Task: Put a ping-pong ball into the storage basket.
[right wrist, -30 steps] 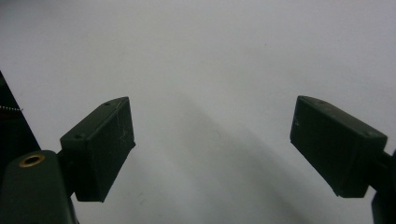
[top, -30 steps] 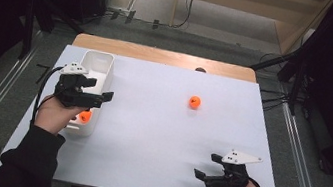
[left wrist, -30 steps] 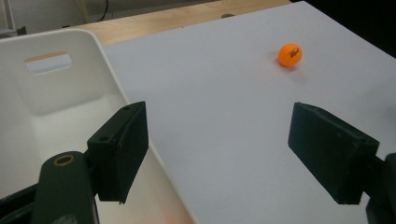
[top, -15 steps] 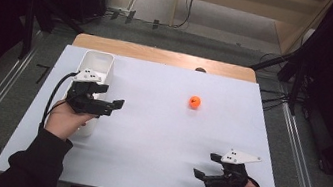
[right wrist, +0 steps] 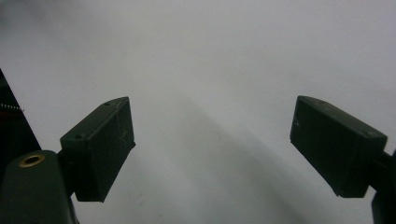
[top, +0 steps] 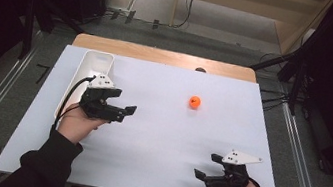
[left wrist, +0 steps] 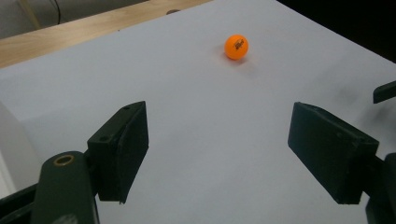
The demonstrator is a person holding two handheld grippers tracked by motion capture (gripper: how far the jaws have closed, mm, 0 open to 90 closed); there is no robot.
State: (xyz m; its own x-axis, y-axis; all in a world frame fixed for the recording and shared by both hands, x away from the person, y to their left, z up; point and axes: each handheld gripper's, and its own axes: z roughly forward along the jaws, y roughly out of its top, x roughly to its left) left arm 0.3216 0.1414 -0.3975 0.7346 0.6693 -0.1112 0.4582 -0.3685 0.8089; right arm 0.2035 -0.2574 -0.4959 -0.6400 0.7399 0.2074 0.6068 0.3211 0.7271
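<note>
Nearest the table's front edge, right gripper [top: 213, 171] rests low, jaws spread wide, empty, probably parked; left gripper [top: 119, 110] farther in, just beside white bin [top: 89, 61], jaws likewise apart and empty, aimed at orange ball [top: 195, 102], likely its next pick; ball lies well apart, mid-table toward the far side; count: two grippers, one ball, one bin.

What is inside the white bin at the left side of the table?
The far part of the white bin looks empty in the high view. The left gripper and the hand cover its near part, so anything lying there cannot be seen.
</note>
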